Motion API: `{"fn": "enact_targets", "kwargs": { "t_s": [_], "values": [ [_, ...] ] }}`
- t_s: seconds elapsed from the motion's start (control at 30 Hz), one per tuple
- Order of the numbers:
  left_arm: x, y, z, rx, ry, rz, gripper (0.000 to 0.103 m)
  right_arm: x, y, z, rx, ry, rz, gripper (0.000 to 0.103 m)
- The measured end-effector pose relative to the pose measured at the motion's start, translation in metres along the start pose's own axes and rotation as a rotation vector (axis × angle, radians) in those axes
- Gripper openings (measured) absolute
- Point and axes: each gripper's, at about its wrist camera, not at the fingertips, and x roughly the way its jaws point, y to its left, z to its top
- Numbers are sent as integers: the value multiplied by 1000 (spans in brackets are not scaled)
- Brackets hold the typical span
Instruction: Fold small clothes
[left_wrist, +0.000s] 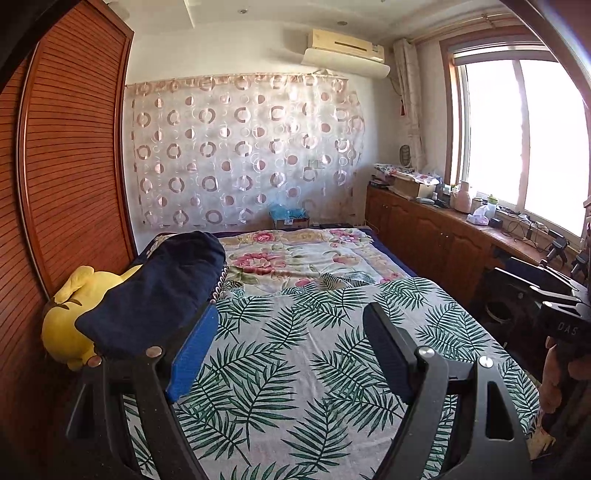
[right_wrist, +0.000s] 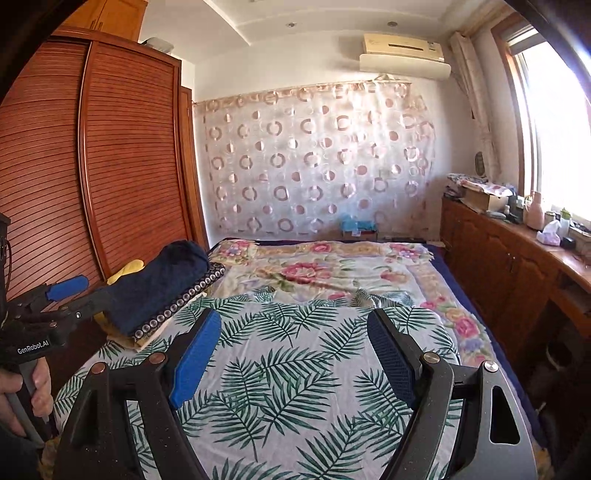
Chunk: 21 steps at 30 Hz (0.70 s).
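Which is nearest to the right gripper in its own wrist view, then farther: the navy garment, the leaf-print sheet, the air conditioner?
1. Leaf-print sheet, directly beneath the right gripper.
2. Navy garment, left, on the bed's edge.
3. Air conditioner, high on the far wall.

Two tongs (left_wrist: 291, 325), one folded navy garment (left_wrist: 155, 291).

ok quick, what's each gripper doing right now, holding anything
left gripper: open, nothing between the jaws, only the leaf-print sheet beyond.
right gripper: open, holding nothing.
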Motion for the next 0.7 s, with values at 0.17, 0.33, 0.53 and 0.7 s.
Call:
{"fn": "enact_targets", "kwargs": {
  "t_s": [0.17, 0.33, 0.53, 0.7],
  "values": [
    [0, 0, 0, 1, -2, 0, 81, -6, 3, -2, -2, -2, -8, 83],
    [0, 0, 0, -3, -2, -3, 81, -9, -5, -2, 1, 1, -11, 83],
    [-1, -1, 0, -3, -1, -8, 81, -15, -10, 0, -3, 1, -17, 83],
    [-2, -1, 0, -4, -2, -7, 81, -18, -11, 3, -4, 1, -16, 83]
  ]
}}
